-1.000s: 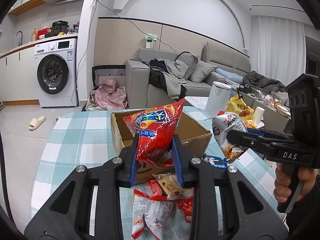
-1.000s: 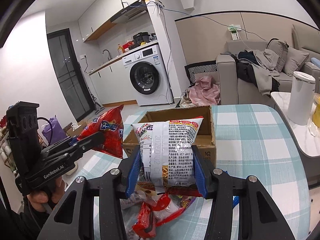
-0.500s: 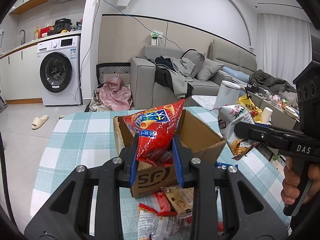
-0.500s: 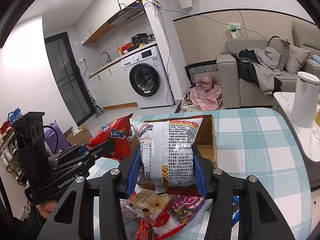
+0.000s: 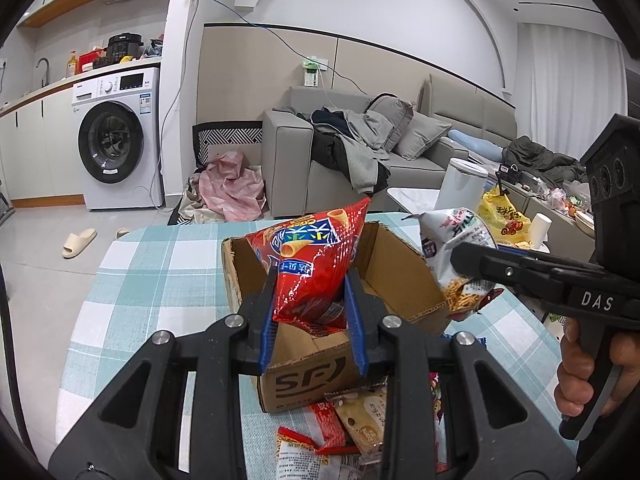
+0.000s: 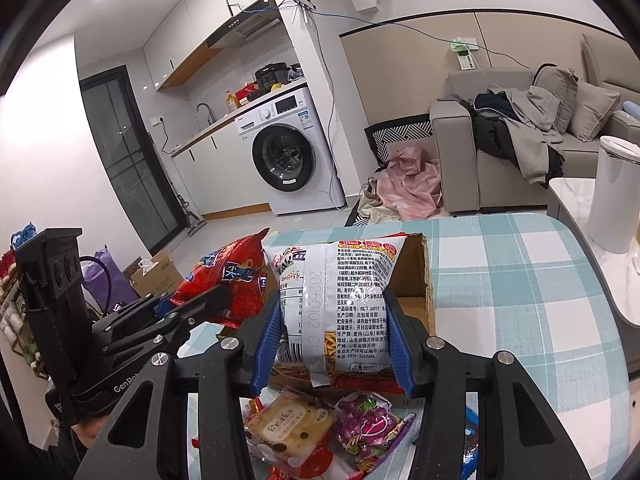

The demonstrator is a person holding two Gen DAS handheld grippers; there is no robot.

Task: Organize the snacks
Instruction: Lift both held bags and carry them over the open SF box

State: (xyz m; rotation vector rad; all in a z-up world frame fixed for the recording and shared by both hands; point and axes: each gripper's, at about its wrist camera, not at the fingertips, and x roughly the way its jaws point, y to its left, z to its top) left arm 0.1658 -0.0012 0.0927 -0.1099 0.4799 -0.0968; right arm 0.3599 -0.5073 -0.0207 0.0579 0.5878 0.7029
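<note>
Left wrist view: the left gripper (image 5: 312,312) squeezed a red snack bag (image 5: 310,266) over the open cardboard box (image 5: 400,276).

Right wrist view: the right gripper (image 6: 332,344) pinched a white snack bag (image 6: 340,296) above the same box.

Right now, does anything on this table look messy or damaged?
Yes. Loose snack packets lie heaped on the checked tablecloth in front of the cardboard box, not inside it, and the box's top rim looks torn and ragged.
</note>
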